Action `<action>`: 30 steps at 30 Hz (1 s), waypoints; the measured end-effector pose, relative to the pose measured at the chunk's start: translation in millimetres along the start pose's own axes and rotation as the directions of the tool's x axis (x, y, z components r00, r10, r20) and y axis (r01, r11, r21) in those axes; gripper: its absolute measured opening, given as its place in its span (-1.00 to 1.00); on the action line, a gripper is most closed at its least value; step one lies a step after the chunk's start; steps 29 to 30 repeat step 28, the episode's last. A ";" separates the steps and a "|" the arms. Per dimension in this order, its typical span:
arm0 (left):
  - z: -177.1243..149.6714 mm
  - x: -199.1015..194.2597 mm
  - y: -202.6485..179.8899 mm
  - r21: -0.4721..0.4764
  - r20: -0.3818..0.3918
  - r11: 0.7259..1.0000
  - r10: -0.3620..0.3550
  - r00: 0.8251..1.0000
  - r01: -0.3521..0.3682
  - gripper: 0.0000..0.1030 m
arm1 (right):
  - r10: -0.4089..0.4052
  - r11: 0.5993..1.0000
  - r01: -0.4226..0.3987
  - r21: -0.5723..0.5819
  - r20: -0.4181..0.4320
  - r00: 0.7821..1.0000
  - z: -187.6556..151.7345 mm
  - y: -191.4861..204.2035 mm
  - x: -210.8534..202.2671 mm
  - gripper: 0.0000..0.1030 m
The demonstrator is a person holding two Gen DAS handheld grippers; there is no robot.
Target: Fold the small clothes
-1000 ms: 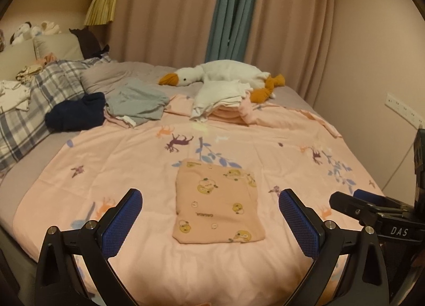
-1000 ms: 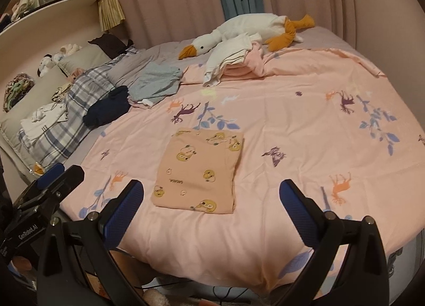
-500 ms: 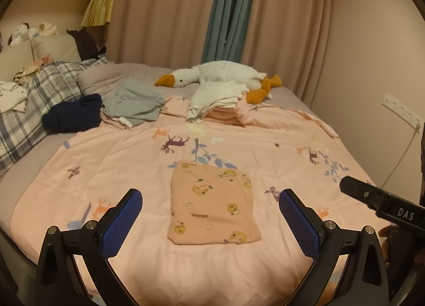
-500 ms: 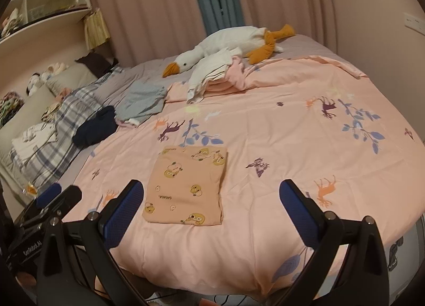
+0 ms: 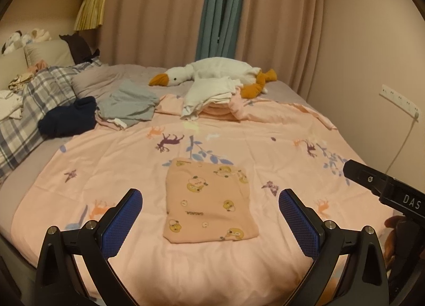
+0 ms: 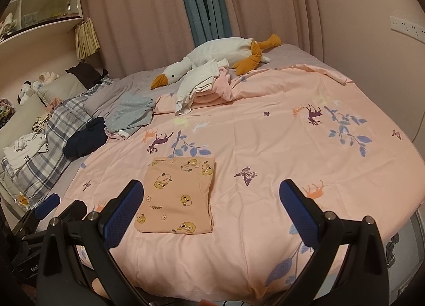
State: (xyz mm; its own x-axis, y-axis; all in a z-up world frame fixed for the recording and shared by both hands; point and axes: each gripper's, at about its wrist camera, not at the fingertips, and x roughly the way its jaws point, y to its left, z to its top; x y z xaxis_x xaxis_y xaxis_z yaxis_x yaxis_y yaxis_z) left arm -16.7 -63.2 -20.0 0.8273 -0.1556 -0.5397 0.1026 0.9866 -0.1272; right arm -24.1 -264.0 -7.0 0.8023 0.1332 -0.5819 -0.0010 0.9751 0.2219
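Observation:
A small peach garment [image 5: 209, 203] with yellow cartoon prints lies folded into a flat rectangle on the pink bedspread [image 5: 265, 152], near the bed's front edge. The right wrist view shows the same garment [image 6: 176, 197] left of centre. My left gripper [image 5: 209, 222] hangs open above and in front of it, holding nothing. My right gripper [image 6: 211, 211] is open too, raised over the front edge, with the garment behind its left finger. The other gripper's black body [image 5: 382, 190] shows at the right of the left wrist view.
Loose clothes lie at the back left: a grey piece [image 5: 130, 104], a dark navy one [image 5: 67, 117] and a white-and-pink pile [image 5: 212, 99]. A plush goose [image 5: 212, 73] lies by the curtains. A plaid blanket [image 5: 26, 109] covers the left side. A wall is close on the right.
Both grippers have drawn back and risen slightly from the folded garment, staying open. The right gripper's view has tilted up and swung a little. The garment has not moved.

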 end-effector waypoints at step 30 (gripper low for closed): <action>-3.4 3.0 -7.4 0.013 0.002 1.000 0.024 1.000 -0.024 0.97 | -0.051 0.998 0.053 -0.039 0.039 0.998 -4.0 13.8 -5.7 0.99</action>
